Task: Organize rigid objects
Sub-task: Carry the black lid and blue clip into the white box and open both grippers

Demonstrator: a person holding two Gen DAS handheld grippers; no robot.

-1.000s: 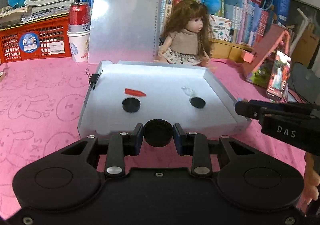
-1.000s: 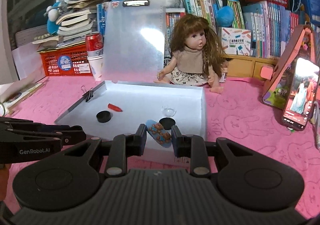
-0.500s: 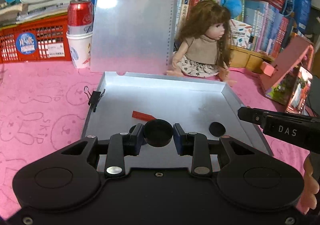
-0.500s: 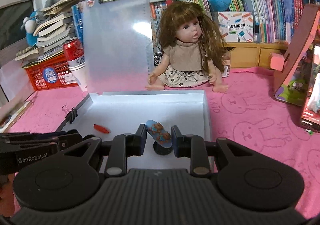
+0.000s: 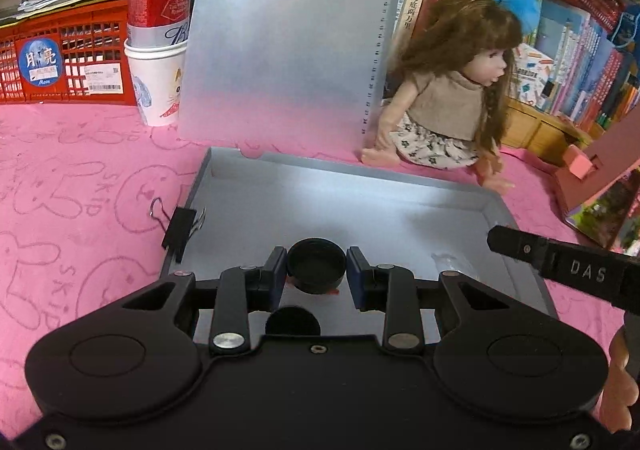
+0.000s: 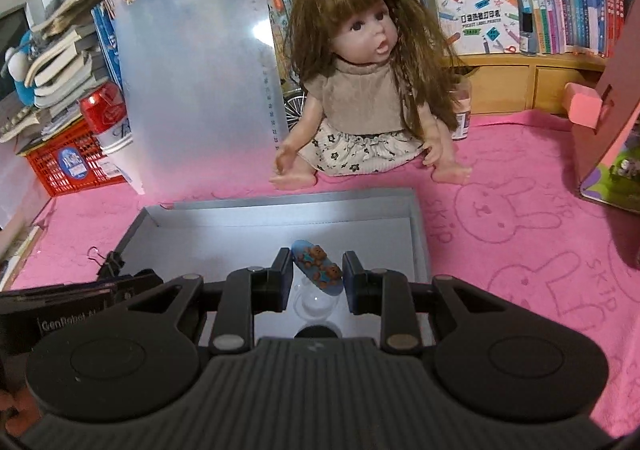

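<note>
Now | L claw [image 5: 317, 269] grips black cap [image 5: 316, 265] | R claw [image 6: 316, 269] grips bear clip [image 6: 318, 267] | both over tray [image 6: 418, 234]

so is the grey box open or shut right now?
Open. The shallow grey box has no lid on it in either wrist view; its pale floor is exposed, with a clear dome lying inside.

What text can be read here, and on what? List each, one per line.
"DAS": right gripper.
"GenRobot.AI", partly cut off: left gripper.
"SKIP": pink cloth.
"Moon" under two Chinese characters: sticker on red basket.
Ruler numbers on clipboard, can script, book spines: too small or blurred.
</note>
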